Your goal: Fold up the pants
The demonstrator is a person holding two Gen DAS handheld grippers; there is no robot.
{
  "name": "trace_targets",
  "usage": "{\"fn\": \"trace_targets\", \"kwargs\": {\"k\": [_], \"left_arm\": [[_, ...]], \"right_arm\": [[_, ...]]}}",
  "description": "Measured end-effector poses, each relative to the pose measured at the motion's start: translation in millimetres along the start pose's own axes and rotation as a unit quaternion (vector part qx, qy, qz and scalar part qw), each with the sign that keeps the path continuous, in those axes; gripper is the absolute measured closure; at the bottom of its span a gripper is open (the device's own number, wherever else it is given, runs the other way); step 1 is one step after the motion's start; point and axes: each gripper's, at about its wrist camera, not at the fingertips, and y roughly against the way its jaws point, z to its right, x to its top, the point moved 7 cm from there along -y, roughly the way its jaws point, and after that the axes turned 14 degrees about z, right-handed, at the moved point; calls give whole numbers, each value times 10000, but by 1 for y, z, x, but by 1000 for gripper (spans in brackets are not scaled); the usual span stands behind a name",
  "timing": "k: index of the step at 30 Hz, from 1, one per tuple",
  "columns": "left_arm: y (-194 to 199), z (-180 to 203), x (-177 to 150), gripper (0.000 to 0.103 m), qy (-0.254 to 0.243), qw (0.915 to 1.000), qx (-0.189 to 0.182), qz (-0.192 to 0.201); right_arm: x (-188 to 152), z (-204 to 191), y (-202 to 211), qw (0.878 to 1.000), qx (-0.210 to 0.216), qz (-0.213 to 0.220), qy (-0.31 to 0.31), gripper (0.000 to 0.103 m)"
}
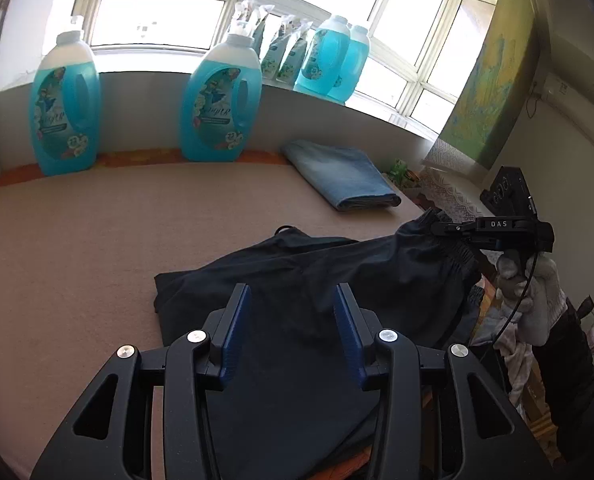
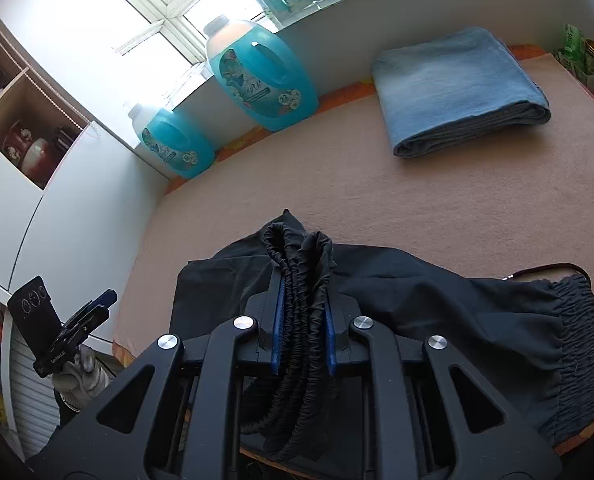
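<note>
The black pants [image 1: 297, 280] lie sideways across the mat [image 1: 97, 220]. The right gripper [image 2: 303, 300] pinches their bunched stretchy cuffs, seen only up close. The left gripper [image 1: 293, 312] is half open, holding nothing.

Black pants [image 2: 437, 304], faded blue folded jeans [image 2: 457, 92], turquoise floral-labelled bottles [image 1: 67, 104], beige table cover [image 1: 97, 232], blue gripper pads [image 1: 237, 336].

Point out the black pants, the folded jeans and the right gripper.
black pants [image 1: 297, 268]: left wrist view, middle of the fabric.
folded jeans [image 2: 453, 84]: right wrist view, top face.
right gripper [image 2: 303, 280]: right wrist view, between its fingertips.
</note>
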Motion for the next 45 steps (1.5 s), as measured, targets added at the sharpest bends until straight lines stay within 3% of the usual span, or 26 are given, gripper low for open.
{"fn": "trace_targets", "kwargs": {"k": [7,12,17,19,23,24,30,31,32,33,36,40,42,45], "left_arm": [[-24,2,-57,62,-85,9970,4,-764],[-37,15,-81,62,-161,9938,-145,-1095],[-47,27,-100,62,-274,9904,-281,-1327],[-49,29,-105,62,-247,9894,-310,-1401],[-51,32,-109,62,-254,9884,-346,-1457],[-51,32,-109,62,-250,9884,-362,-1457],[-51,32,-110,62,-228,9889,-410,-1407],[-50,32,-110,62,-242,9889,-419,-1402],[-50,32,-111,62,-254,9891,-410,-1393],[-49,32,-111,62,-260,9893,-404,-1379],[-44,28,-109,62,-257,9903,-361,-1318],[-35,22,-107,62,-259,9922,-271,-1189],[-32,20,-111,62,-262,9920,-269,-1207],[-29,17,-118,62,-253,9919,-223,-1222]], "right_arm": [[-12,76,24,9974,-365,100,-614,86],[-3,105,37,9952,-586,265,-743,86],[-2,114,32,9968,-424,128,-658,84],[-5,113,36,9970,-535,86,-559,79],[-11,111,55,9968,-605,176,-493,44],[-14,110,58,9969,-642,150,-440,44],[-42,115,57,9938,-1084,-185,-187,45],[-46,115,56,9930,-1163,-191,-118,57],[-49,114,56,9923,-1225,-197,-34,78],[-50,112,56,9919,-1263,-159,19,83],[-47,105,66,9887,-1476,70,236,86],[-43,111,75,9761,-2062,112,681,87],[-45,113,74,9787,-1971,-5,575,85],[-38,105,81,9723,-2199,130,777,76]]}}
